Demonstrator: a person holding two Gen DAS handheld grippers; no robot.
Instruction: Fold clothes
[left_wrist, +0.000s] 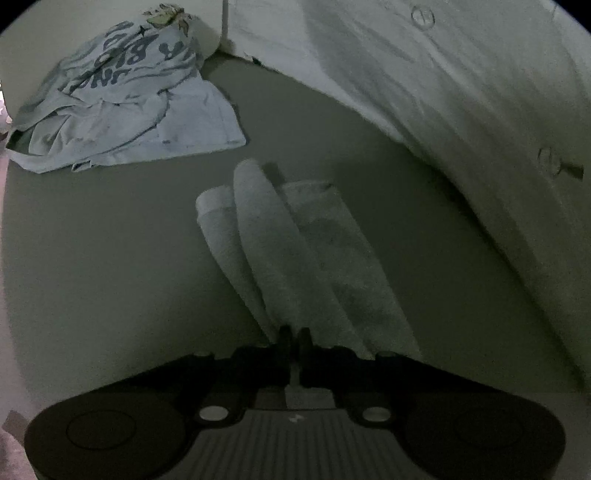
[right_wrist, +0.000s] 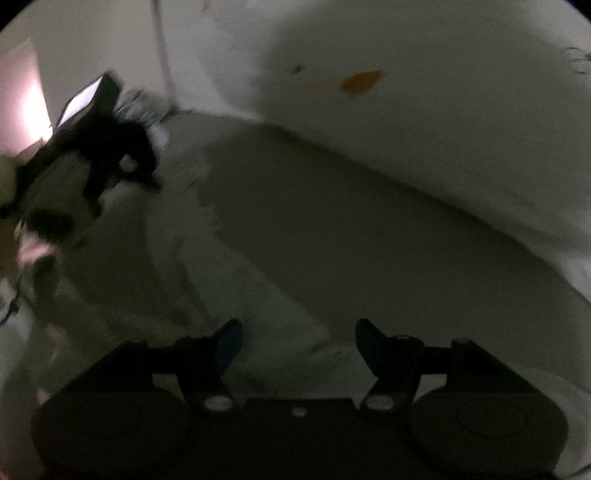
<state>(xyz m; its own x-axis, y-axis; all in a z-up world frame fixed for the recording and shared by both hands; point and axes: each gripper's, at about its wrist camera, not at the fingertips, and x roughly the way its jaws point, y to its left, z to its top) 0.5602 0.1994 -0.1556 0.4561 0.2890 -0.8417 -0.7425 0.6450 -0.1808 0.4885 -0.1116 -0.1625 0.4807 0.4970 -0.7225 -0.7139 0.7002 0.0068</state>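
My left gripper (left_wrist: 294, 334) is shut on the near edge of a white towel (left_wrist: 295, 251) that hangs in long folds down to the grey bed surface (left_wrist: 110, 258). In the right wrist view the same white towel (right_wrist: 240, 295) lies spread on the bed, blurred. My right gripper (right_wrist: 297, 332) is open and empty just above the towel's near edge. The left gripper (right_wrist: 110, 155) shows as a dark shape at upper left, above the towel's far end.
A crumpled white T-shirt with dark blue lettering (left_wrist: 125, 99) lies at the back left of the bed. A white padded headboard or wall panel (left_wrist: 443, 92) curves along the right and back. An orange mark (right_wrist: 360, 81) sits on it.
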